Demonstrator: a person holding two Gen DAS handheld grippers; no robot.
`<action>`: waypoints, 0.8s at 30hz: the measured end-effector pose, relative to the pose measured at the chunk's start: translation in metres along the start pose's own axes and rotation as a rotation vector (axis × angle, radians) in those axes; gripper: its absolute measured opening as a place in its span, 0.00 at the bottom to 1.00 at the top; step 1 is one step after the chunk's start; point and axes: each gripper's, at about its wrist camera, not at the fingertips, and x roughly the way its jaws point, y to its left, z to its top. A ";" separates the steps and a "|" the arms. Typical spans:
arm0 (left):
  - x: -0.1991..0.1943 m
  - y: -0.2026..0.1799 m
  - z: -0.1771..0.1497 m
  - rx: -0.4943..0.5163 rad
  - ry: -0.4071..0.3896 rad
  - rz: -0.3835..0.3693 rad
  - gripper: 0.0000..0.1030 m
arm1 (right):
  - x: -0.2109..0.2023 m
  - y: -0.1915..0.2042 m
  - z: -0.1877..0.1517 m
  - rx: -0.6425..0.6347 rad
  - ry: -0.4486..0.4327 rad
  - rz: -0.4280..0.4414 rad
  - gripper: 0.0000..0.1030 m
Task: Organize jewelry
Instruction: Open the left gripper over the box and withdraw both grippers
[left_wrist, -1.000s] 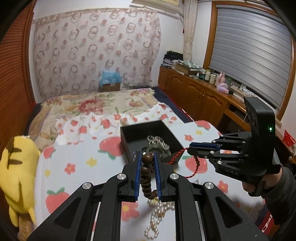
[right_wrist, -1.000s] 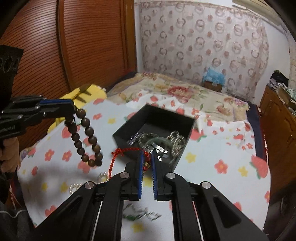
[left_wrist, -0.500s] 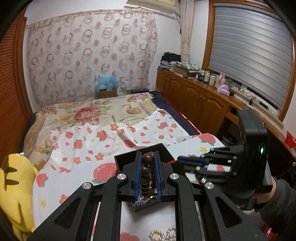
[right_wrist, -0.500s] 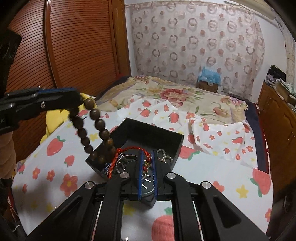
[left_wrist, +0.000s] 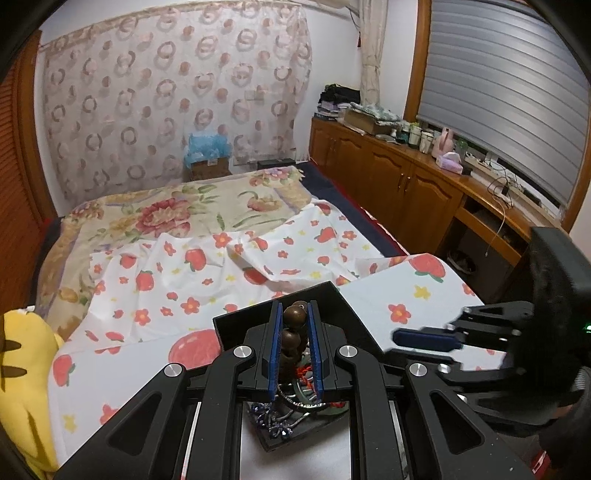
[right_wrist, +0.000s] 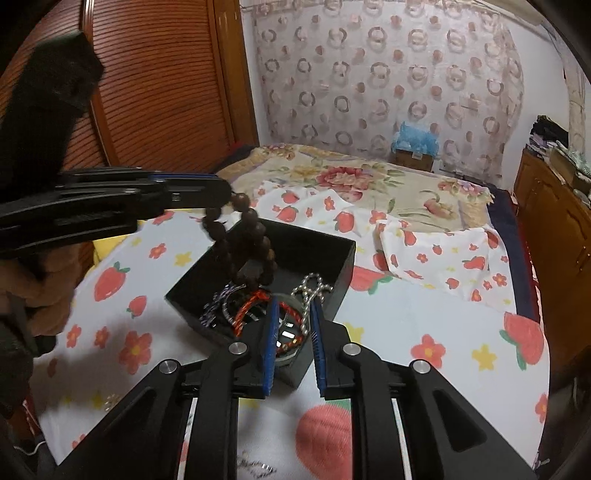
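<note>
Pinching a brown wooden bead bracelet (left_wrist: 294, 325), the left tongs (left_wrist: 294, 345) grip its top beads between the blue pads, fingers pressed onto them. From the right wrist view the same bracelet (right_wrist: 245, 243) hangs from the left tongs (right_wrist: 218, 190) as a loop, lower beads dipping into the black jewelry box (right_wrist: 325, 258), which sits open on the strawberry-print sheet (right_wrist: 424, 317) on the bed.

Right tongs (right_wrist: 293, 328) spread apart, nothing between the pads, tips over the near corner of the box. In the left wrist view the right tongs (left_wrist: 424, 339) are blurred, off to the right of the box (left_wrist: 240, 325).

Inside the box: red cord bracelet (right_wrist: 255, 306) lying loose, silver ball chain (right_wrist: 312, 286) against the near wall, dark blue beaded piece (right_wrist: 218, 302) toward the left corner. Some more metal pieces under them, too tangled to tell.

Small silvery chain (right_wrist: 258, 467) lies on the sheet just in front of the right tongs, outside the box. Yellow plush toy (left_wrist: 22, 365) at the bed's left edge. Floral quilt (left_wrist: 177, 210) further back, wooden cabinets (left_wrist: 402, 184) along the right wall.
</note>
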 end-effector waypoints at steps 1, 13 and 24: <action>0.001 -0.001 0.000 0.001 0.002 -0.001 0.12 | -0.003 0.000 -0.003 -0.003 0.002 0.006 0.18; -0.008 -0.004 -0.020 0.003 -0.003 0.007 0.28 | -0.010 0.030 -0.075 0.035 0.137 0.055 0.19; -0.035 0.007 -0.083 -0.019 0.059 0.034 0.28 | -0.010 0.045 -0.091 0.076 0.142 -0.013 0.29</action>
